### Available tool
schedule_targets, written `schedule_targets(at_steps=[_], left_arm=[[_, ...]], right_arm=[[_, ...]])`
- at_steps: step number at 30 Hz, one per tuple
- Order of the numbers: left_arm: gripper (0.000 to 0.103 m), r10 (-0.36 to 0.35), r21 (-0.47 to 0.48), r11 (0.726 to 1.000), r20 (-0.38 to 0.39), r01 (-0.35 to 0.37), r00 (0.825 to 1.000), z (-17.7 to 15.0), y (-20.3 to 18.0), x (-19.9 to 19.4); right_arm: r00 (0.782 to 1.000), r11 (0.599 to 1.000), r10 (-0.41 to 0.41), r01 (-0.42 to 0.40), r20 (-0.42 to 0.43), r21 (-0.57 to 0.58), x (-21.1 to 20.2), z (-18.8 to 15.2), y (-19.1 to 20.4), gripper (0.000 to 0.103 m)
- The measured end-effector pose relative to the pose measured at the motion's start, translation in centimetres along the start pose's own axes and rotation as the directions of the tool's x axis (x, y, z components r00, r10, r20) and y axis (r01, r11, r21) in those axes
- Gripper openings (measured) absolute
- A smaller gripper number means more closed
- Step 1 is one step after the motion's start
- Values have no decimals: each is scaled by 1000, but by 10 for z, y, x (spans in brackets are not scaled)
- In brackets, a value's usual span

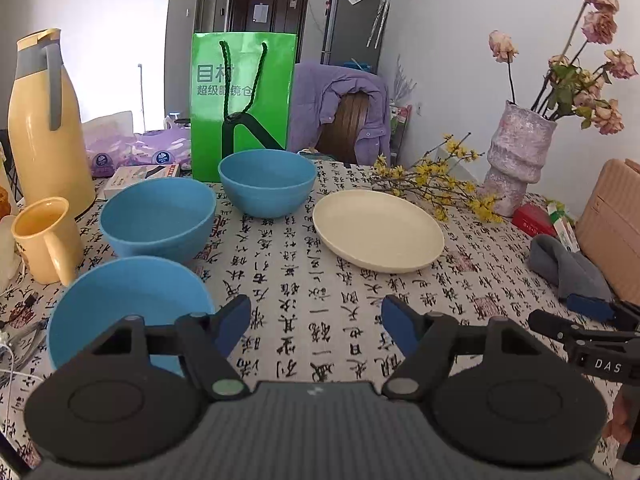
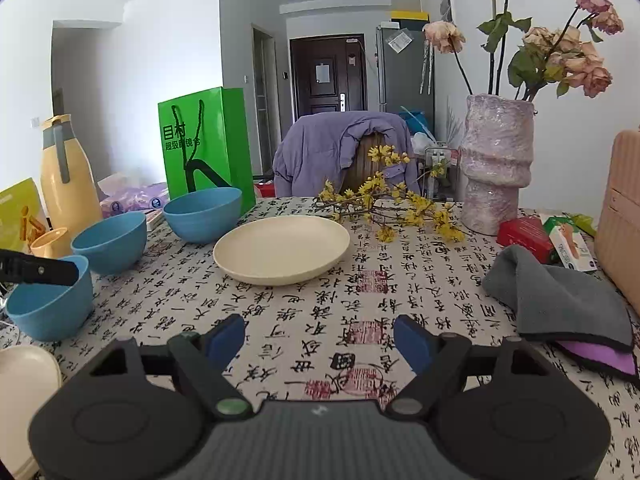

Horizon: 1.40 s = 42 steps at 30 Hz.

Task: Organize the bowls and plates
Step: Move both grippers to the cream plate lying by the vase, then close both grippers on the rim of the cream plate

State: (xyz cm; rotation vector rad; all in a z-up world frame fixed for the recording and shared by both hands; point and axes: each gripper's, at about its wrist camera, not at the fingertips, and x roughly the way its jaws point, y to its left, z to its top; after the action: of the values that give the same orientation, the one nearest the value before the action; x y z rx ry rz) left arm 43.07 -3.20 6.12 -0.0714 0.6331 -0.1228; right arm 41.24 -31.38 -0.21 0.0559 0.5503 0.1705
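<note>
Three blue bowls stand in a row on the left of the patterned tablecloth: a near one point(image 1: 132, 304), a middle one point(image 1: 158, 216) and a far one point(image 1: 267, 182). A cream plate point(image 1: 378, 230) lies to their right, in the middle of the table. My left gripper point(image 1: 316, 328) is open above the cloth, its left finger beside the near bowl. My right gripper point(image 2: 320, 338) is also open, over bare cloth in front of the plate point(image 2: 282, 248). A second cream plate point(image 2: 24, 392) shows at the lower left of the right wrist view. Neither gripper holds anything.
A yellow jug point(image 1: 40, 120), a yellow mug point(image 1: 44, 236) and a green paper bag point(image 1: 244, 96) stand behind the bowls. On the right are a vase of dried roses point(image 1: 516, 160), a yellow flower branch point(image 1: 432, 180), a grey cloth point(image 2: 560, 296) and a pink case point(image 2: 620, 220).
</note>
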Motion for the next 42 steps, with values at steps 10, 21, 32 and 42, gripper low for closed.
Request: schedule_targets(at_steps=[10,21,32,42], left_arm=[[59,23,-83,996,-126,-34,992,55,-1,110],[51,92,-43,994,-201,-103,975,74,-14,210],[34,161,-3,986,-215,-166,963,73,-21,251],[13,117,11,993,-208,-118,971,71,-19,263]], right_arm=[[993,994,29,-18,-112,104,110,44,-21,71],[980,985,17,18,-196,173,212,65,-35,55],[978,983,0,38,-209,177,250,62,-36,16],[979,977,18,26,-201,214,253,63,-42,13]])
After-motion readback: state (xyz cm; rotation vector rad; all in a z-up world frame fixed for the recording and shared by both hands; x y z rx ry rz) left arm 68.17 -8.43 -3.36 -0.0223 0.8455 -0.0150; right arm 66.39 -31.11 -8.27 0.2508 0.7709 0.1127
